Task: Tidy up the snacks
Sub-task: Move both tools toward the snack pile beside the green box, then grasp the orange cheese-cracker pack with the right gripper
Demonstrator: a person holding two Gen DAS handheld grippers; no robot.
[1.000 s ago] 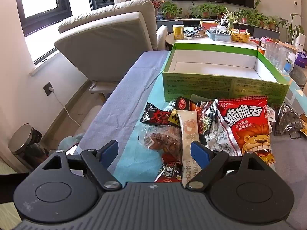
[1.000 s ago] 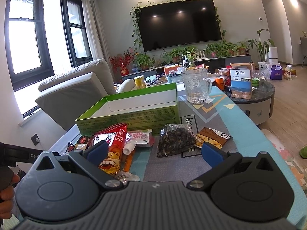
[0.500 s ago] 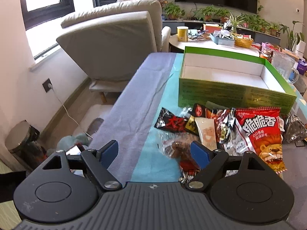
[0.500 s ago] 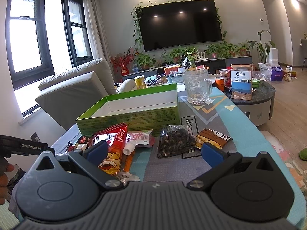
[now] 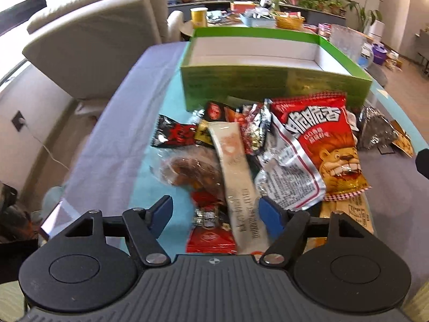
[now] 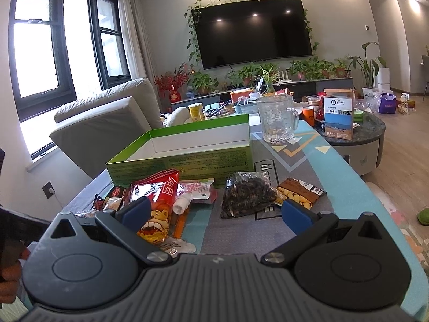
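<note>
Snacks are heaped on the cloth-covered table (image 5: pixel 115 145) directly in front of the green box (image 5: pixel 268 80), whose open top shows a white interior. A long pale stick packet (image 5: pixel 236 171) is laid with its long axis running from the near edge toward the box, its far end tilted slightly left. To its right, the red lion bag (image 5: pixel 321 139) is seen lying flat, its printed top pointing toward the box and its bottom seam toward the camera. A clear pack of brown pieces (image 5: pixel 190 169) is found just left of the stick packet, touching it, and a black-and-red packet (image 5: pixel 174 135) lies beyond that. A small red packet (image 5: pixel 211 238) rests nearest the camera.

The left gripper (image 5: pixel 214 216) is held above the near end of the stick packet with its blue fingers spread apart; nothing is clamped between them.

In the right wrist view, the right gripper (image 6: pixel 214 213) is likewise held wide apart and empty, above the table. A bag of dark seeds (image 6: pixel 248 196) and a brown nut packet (image 6: pixel 300 191) are seen side by side, touching, right of the pile. A glass mug (image 6: pixel 277 120) stands upright past the box.
</note>
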